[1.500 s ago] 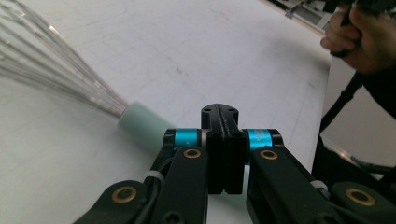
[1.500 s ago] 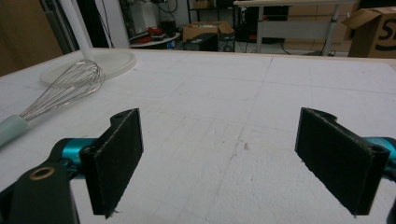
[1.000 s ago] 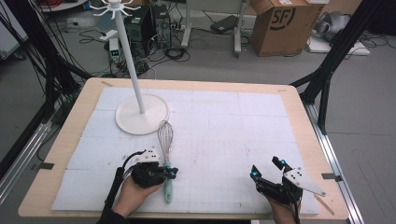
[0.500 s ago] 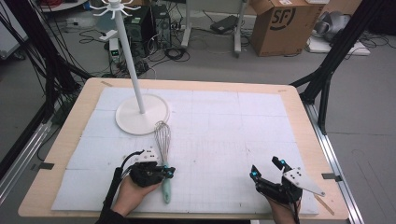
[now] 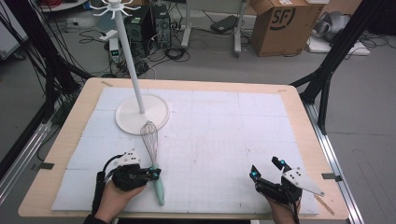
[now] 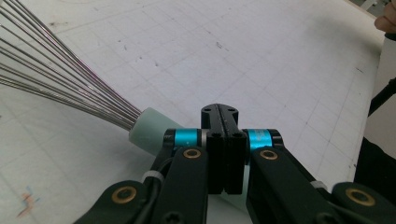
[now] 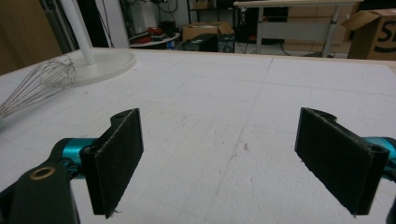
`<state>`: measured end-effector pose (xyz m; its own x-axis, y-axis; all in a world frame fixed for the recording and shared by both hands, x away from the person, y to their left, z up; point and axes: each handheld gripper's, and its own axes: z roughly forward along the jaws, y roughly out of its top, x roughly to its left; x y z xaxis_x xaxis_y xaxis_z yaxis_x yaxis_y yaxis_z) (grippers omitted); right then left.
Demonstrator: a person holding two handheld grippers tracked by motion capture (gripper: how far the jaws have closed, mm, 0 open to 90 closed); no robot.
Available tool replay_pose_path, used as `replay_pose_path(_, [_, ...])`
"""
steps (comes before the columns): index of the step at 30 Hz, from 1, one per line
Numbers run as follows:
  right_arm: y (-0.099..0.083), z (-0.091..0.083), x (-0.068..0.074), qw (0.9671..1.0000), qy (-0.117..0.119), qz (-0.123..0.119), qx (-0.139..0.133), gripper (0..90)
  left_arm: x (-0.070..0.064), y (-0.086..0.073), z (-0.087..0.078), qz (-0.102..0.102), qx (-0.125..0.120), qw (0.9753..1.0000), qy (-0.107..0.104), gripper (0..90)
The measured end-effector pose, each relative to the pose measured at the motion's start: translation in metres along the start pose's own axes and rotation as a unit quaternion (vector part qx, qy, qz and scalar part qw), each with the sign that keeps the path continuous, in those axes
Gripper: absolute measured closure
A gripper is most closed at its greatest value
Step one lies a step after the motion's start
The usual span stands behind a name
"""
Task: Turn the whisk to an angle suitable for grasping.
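- Cluttered lab behind, cables and a cardboard box [image 5: 280,25] on the floor; up front, wooden table [image 5: 299,100] covered by a white gridded mat [image 5: 224,140].
- Whisk [image 5: 152,144] lying flat on the mat, left of centre, wire head right at the rim of the white stand [image 5: 133,70], mint handle pointing back at the person.
- Changed since a second ago: wire head swung a bit to the left and closer to the stand's base, handle end barely shifted.
- Left tongs [image 5: 156,173] pressed tight together, sitting across the handle near the wires. From the left gripper view, handle looks to run underneath rather than between them, so probably nudging, not a real grab. Can't say for sure.
- Right tongs [image 5: 266,168] spread wide, parked low near the front right edge, well apart from the whisk, holding nothing.
- Means for the job: whisk getting lined up, not lifted yet. Guessing a reopen and a proper pinch on the handle needed before hanging it on the stand.
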<state>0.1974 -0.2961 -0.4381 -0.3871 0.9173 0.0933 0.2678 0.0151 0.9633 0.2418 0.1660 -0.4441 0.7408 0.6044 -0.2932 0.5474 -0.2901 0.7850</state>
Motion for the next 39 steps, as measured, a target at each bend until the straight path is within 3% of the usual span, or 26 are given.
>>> replay_pose_path(11, [0.000,0.000,0.000,1.0000,-0.001,-0.001,0.000,14.1,0.003,-0.010,-0.011,-0.010,-0.001,0.9999,0.011,89.7])
replay_pose_path(15, [0.000,0.000,0.000,1.0000,-0.001,-0.001,0.001,14.1,0.006,-0.012,-0.013,-0.017,-0.012,0.9997,0.011,89.1])
replay_pose_path(18, [0.000,0.000,0.000,1.0000,0.000,-0.004,0.002,14.1,0.008,-0.005,-0.011,-0.020,-0.038,0.9991,0.005,88.8])
replay_pose_path(24, [0.000,0.000,0.001,1.0000,0.001,-0.002,0.003,14.1,0.017,0.018,0.005,-0.018,-0.054,0.9983,0.015,89.4])
replay_pose_path(31, [0.000,0.000,0.000,1.0000,0.002,0.000,-0.001,14.1,0.028,0.037,0.018,-0.009,-0.039,0.9985,0.039,89.6])
replay_pose_path(34, [0.000,0.000,0.000,1.0000,0.002,0.000,0.000,14.1,0.034,0.037,0.021,-0.012,-0.029,0.9983,0.050,89.7])
replay_pose_path(36, [0.000,0.000,0.000,1.0000,0.002,0.001,0.000,14.1,0.034,0.035,0.022,-0.001,-0.012,0.9980,0.062,89.7])
replay_pose_path(39, [0.000,0.000,-0.001,1.0000,0.002,0.000,0.000,14.1,0.034,0.034,0.021,0.000,-0.011,0.9979,0.063,89.6])
